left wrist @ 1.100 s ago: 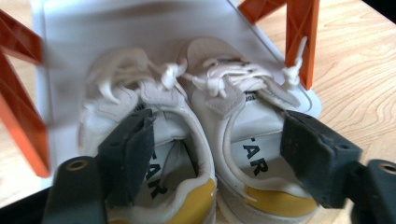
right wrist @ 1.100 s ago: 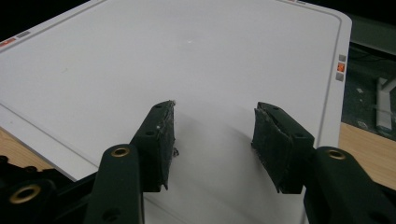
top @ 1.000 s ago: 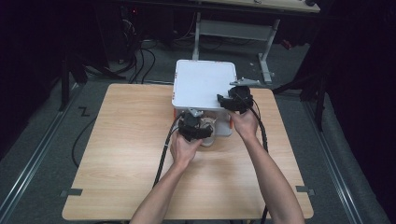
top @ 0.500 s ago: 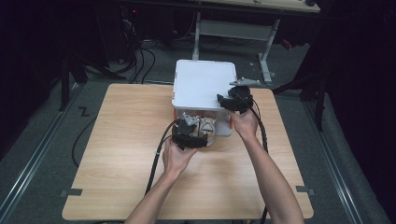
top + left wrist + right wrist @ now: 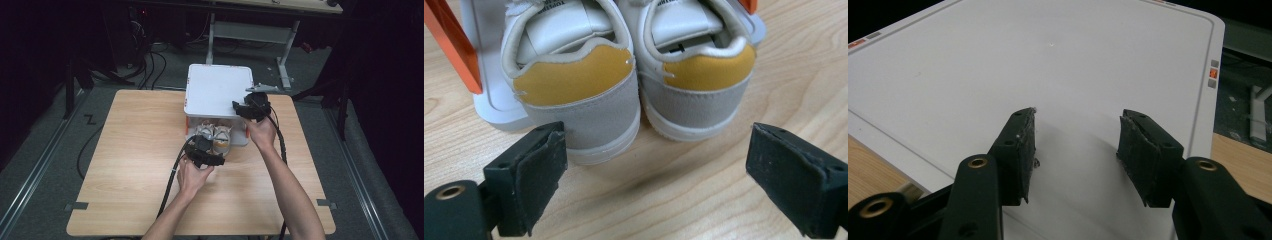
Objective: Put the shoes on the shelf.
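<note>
I see the white box (image 5: 218, 90) on the wooden table (image 5: 125, 160) with two yellow-heeled shoes (image 5: 634, 70) half out of it, my left gripper (image 5: 659, 172) spread behind their heels, my right gripper (image 5: 1075, 145) parted, empty, over its lid.

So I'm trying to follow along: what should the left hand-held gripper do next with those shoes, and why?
Probably ease the left hand-held gripper forward and shut it on the heels of the shoes. It is open and holds nothing, and the heels stick out of the white box just ahead of it, while the right hand-held gripper rests on the lid.
</note>
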### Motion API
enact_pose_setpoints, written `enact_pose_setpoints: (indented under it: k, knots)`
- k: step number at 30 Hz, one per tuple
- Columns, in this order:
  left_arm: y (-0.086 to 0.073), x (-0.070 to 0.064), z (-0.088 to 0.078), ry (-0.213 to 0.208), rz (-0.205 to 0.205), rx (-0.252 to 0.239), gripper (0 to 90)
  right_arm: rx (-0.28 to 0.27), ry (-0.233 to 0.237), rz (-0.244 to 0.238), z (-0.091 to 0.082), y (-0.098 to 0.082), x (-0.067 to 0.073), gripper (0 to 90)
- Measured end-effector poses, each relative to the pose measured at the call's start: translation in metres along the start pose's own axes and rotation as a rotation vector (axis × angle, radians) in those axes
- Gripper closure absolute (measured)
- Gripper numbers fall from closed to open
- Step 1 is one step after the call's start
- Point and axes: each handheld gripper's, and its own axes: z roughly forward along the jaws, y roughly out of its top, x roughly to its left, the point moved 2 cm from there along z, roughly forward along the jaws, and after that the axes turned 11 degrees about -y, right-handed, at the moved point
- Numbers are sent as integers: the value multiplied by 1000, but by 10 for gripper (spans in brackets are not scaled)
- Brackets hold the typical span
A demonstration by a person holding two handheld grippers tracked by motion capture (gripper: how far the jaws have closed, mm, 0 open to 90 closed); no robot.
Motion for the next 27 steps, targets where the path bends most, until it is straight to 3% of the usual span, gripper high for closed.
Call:
enact_pose_setpoints:
  k: [7, 27]
  knots:
    - [7, -2, 6, 52, -27, -2, 145, 0, -2, 1, 0, 0, 0, 488]
    - [32, 7, 29, 51, -88, -24, 153, 3, -4, 2, 0, 0, 1, 489]
